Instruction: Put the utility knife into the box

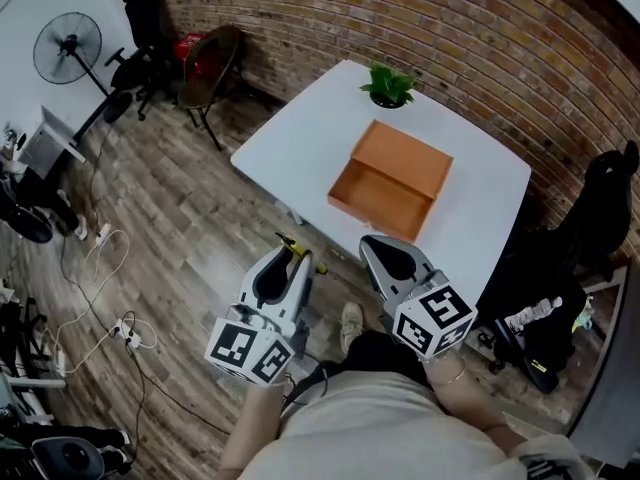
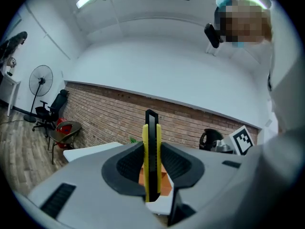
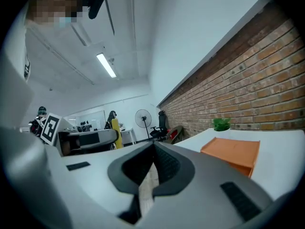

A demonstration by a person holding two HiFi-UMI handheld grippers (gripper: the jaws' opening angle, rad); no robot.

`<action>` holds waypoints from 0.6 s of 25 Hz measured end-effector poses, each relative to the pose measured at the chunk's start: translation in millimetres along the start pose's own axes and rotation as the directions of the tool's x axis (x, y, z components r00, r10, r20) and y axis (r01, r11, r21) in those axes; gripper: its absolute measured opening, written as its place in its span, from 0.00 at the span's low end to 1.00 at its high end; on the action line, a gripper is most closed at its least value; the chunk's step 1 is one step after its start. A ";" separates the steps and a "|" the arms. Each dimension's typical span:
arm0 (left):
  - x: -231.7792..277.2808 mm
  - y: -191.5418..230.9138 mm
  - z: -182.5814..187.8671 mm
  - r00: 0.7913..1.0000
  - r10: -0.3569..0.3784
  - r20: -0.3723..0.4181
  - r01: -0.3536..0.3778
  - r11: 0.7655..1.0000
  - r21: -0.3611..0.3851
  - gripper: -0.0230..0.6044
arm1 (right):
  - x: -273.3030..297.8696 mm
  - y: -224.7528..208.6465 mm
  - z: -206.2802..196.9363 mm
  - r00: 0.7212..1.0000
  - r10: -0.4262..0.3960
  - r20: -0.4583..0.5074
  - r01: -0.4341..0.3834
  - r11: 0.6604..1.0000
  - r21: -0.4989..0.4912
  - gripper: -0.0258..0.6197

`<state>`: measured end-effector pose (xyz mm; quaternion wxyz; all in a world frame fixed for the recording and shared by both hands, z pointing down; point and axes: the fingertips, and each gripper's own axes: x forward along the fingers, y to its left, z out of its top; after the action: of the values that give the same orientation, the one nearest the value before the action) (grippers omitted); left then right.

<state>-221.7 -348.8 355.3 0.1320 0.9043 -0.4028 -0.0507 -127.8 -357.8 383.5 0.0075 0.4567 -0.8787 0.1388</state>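
Observation:
A yellow and black utility knife (image 2: 152, 159) stands upright between the pads of my left gripper (image 2: 151, 149), which is shut on it. From the head view, that left gripper (image 1: 287, 263) hangs over the floor just short of the table's near edge, and the knife (image 1: 298, 247) sticks out ahead of it. The open orange box (image 1: 392, 180) lies on the white table (image 1: 300, 133), beyond both grippers. My right gripper (image 1: 385, 250) is beside the left one, near the table edge. In the right gripper view the right gripper (image 3: 153, 149) has its tips together with nothing between them, and the box (image 3: 233, 152) is ahead to the right.
A small green potted plant (image 1: 388, 88) stands at the table's far edge behind the box. A brick wall (image 1: 450, 38) runs behind the table. Chairs (image 1: 205, 68) and a standing fan (image 1: 68, 50) are at the far left, and cables (image 1: 95, 288) lie on the wooden floor.

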 end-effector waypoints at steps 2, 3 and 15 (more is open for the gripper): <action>31.9 7.1 5.8 1.000 -0.023 0.003 0.023 1.000 0.005 0.21 | 12.9 -27.4 9.5 1.000 -0.018 0.008 0.018 1.000 -0.002 0.04; 47.4 9.0 7.5 0.999 -0.035 0.000 0.035 0.999 0.010 0.21 | 18.9 -42.0 13.1 1.000 -0.028 0.009 0.028 1.000 0.000 0.04; 144.4 27.9 8.2 0.993 -0.104 -0.064 0.104 0.995 0.007 0.21 | 48.8 -126.5 28.7 0.992 -0.124 0.021 0.123 0.990 0.063 0.04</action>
<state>-146.4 -475.4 357.4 0.1374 0.9259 -0.3510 -0.0266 -51.2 -472.9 392.7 -0.0090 0.5120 -0.8440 0.1595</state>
